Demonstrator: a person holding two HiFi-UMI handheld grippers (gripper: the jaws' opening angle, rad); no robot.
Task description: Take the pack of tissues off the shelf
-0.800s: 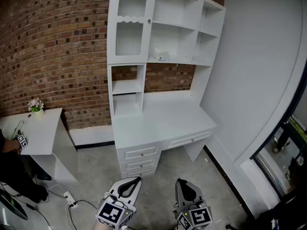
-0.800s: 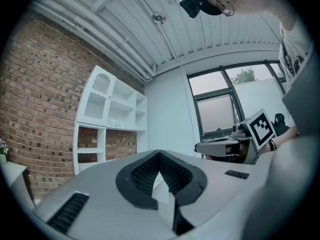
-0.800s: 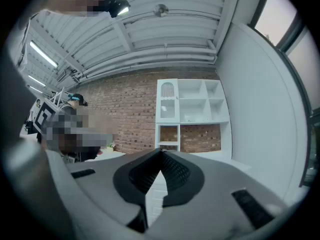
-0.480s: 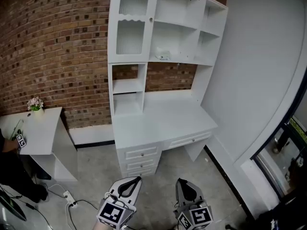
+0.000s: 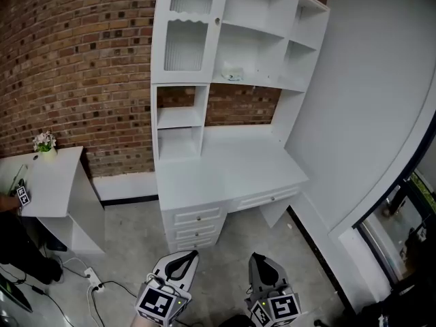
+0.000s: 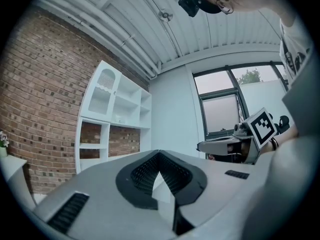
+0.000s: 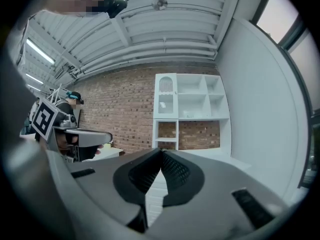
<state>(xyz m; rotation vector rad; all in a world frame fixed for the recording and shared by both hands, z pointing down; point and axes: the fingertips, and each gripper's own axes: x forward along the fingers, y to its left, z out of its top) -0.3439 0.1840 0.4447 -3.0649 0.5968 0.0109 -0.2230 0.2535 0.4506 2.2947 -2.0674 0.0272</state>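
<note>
We hold both grippers low over the grey floor, in front of the white wooden desk. The left gripper has its fingers pressed together on nothing, and so has the right gripper. The small pale pack of tissues lies on the open white shelf above the desk, beside the ribbed-glass cabinet door, well apart from both grippers.

Looks like a mock home study staged inside an industrial hall: white counter with drawers and a tall shelf unit against a red brick wall, bare grey concrete floor with a white power strip, ribbed metal ceiling with strip lights.
</note>
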